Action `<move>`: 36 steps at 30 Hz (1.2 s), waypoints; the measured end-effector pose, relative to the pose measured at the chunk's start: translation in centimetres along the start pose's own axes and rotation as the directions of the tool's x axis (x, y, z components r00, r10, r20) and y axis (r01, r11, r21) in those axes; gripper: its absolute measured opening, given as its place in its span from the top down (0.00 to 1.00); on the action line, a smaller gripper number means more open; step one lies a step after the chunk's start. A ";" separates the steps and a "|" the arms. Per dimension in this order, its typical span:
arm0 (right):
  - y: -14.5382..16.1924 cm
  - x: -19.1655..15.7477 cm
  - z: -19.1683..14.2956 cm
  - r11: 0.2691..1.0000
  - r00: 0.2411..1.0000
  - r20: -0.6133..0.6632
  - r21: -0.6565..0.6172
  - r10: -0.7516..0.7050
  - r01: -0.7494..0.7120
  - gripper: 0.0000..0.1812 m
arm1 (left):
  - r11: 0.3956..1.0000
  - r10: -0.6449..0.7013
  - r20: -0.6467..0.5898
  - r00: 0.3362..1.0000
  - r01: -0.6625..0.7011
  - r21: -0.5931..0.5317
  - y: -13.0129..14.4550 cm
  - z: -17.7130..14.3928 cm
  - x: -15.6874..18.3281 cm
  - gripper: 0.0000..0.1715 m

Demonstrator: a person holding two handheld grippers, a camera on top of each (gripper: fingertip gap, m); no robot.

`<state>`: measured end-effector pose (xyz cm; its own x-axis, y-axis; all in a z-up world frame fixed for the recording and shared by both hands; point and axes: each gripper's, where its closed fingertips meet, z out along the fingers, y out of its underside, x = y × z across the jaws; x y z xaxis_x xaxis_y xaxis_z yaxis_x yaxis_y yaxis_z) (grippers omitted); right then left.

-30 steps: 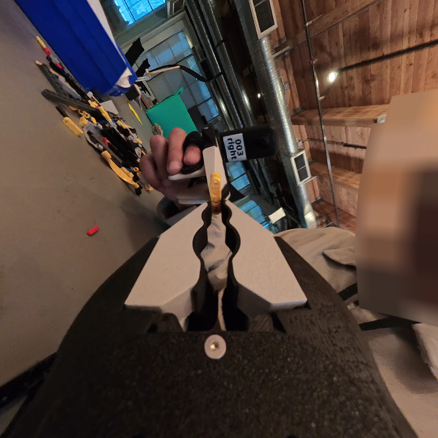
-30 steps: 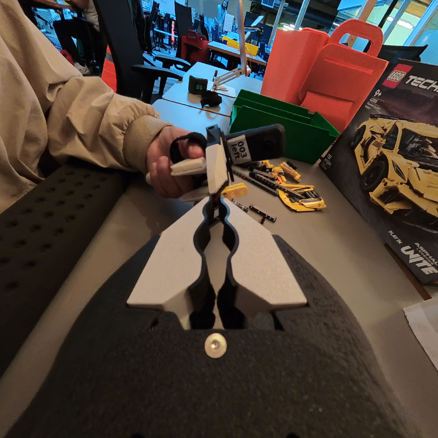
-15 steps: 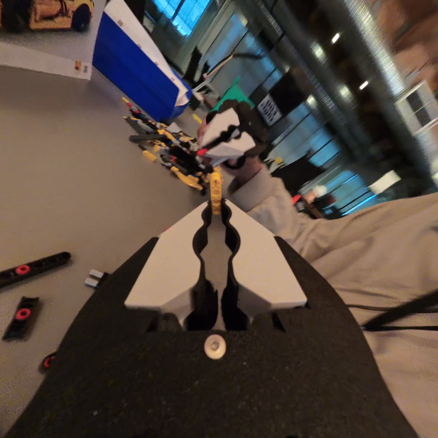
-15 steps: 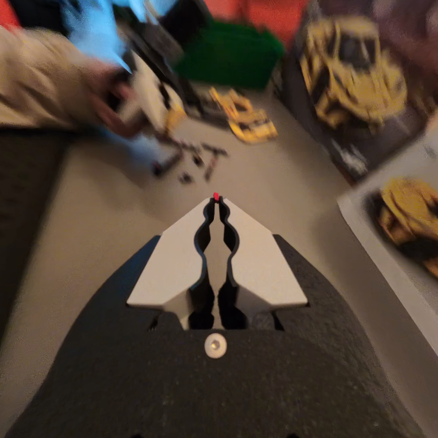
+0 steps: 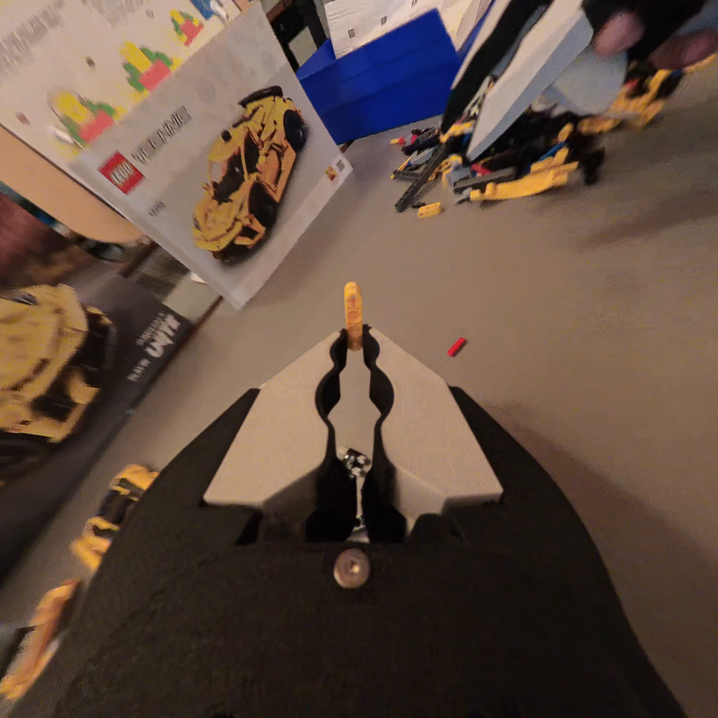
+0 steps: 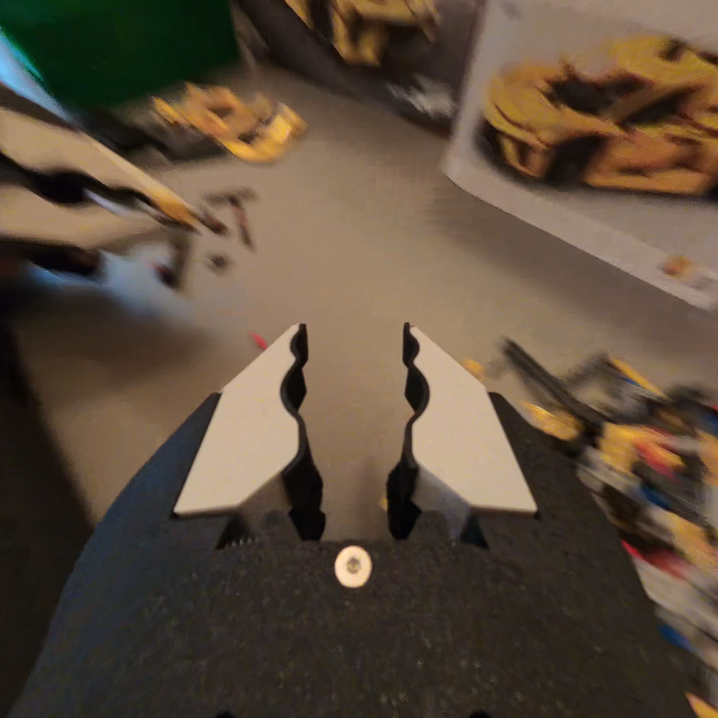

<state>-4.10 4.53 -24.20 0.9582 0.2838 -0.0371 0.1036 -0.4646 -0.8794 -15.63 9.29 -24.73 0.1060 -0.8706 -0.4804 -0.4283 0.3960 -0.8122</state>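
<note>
My left gripper (image 5: 353, 335) is shut on a small yellow beam piece (image 5: 352, 311) that sticks out past its tips above the grey table (image 5: 544, 349). A small red pin (image 5: 456, 346) lies on the table just right of it. My right gripper (image 6: 353, 330) is open and empty, low over the table. The red pin (image 6: 259, 340) shows as a blur beside its left fingertip. The left gripper (image 6: 116, 194) shows blurred at the left of the right wrist view. The right gripper (image 5: 520, 85) shows blurred at the top right of the left wrist view.
A white booklet with a yellow car picture (image 5: 217, 163) lies ahead on the left, a dark box (image 5: 58, 369) beside it, a blue box (image 5: 380, 89) behind. A pile of yellow and black parts (image 5: 505, 167) lies at the right. A green bin (image 6: 116, 46) stands far left. The small red pin (image 5: 456, 346) is about 8 cm from my left fingertips. My right wrist view (image 6: 258, 341) looks at it from another angle.
The grippers, tip to tip a second ago, have drawn apart and tilted down to the table. My right gripper has opened and let go of the red pin. The left still holds the yellow piece.
</note>
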 end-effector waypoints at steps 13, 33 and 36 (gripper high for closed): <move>-4.7 -11.5 5.5 0.963 0.971 0.221 0.226 0.095 -0.146 0.96 | 0.961 0.276 0.174 0.945 -0.270 -0.061 -0.8 -1.1 -0.2 0.96; 5.8 12.0 -6.7 0.993 0.882 -0.471 -0.119 -0.037 -0.022 0.81 | 0.848 -0.518 0.116 0.847 0.527 -0.063 5.2 -1.7 -7.2 0.89; 2.4 2.3 -0.9 0.992 0.985 -0.120 0.011 -0.121 0.123 0.80 | 0.790 -0.608 0.109 0.786 0.613 -0.015 5.6 -2.3 -8.9 0.89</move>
<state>-1.40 3.29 -25.91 0.9637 0.2349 0.1271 0.2180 -0.4165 -0.8826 -21.04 18.57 -24.27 0.4421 -0.8934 0.0804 -0.2862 -0.2255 -0.9312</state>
